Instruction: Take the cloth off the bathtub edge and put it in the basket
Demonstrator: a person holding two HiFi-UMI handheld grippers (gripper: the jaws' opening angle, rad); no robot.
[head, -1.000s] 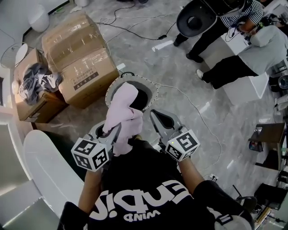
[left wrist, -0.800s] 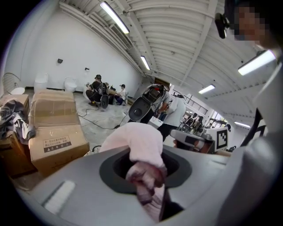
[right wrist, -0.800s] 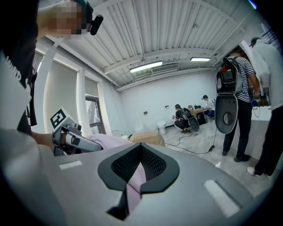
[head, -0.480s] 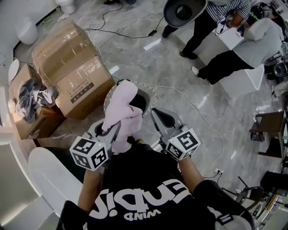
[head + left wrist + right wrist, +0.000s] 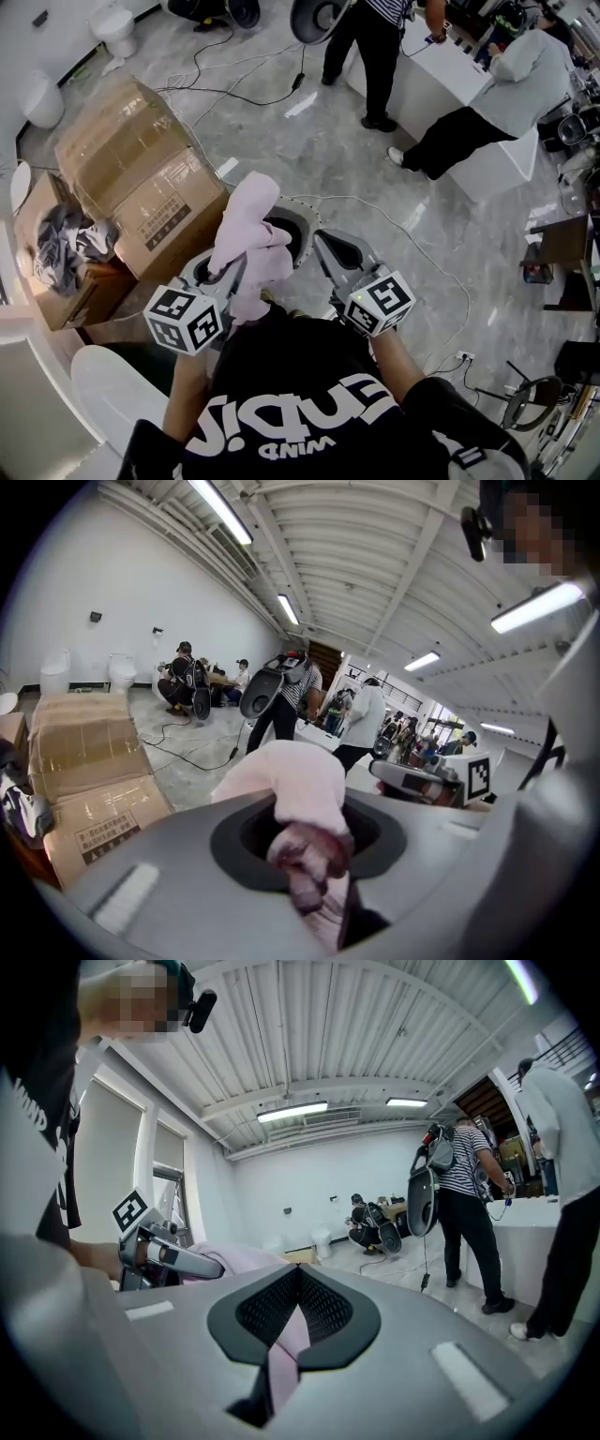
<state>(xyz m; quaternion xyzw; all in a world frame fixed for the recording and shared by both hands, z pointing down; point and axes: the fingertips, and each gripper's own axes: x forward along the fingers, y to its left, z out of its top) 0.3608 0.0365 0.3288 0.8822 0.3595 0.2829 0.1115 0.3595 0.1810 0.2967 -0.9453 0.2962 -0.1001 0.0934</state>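
While the cloth (image 5: 251, 225) is being clamped in the left gripper (image 5: 236, 268), the right gripper (image 5: 321, 240) is being held shut and empty; "WIND" is being shown on the shirt (image 5: 309, 412).

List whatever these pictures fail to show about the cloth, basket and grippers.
- Round white-rimmed basket: in the head view its inside is mostly covered by the hanging pink cloth; contents unseen.
- Left gripper, shut on the cloth: fingertips buried in folds, head view.
- White curved fixture: cut off by the head view's lower edge; bathtub or not, unclear.
- Brown cardboard box: label print too small.
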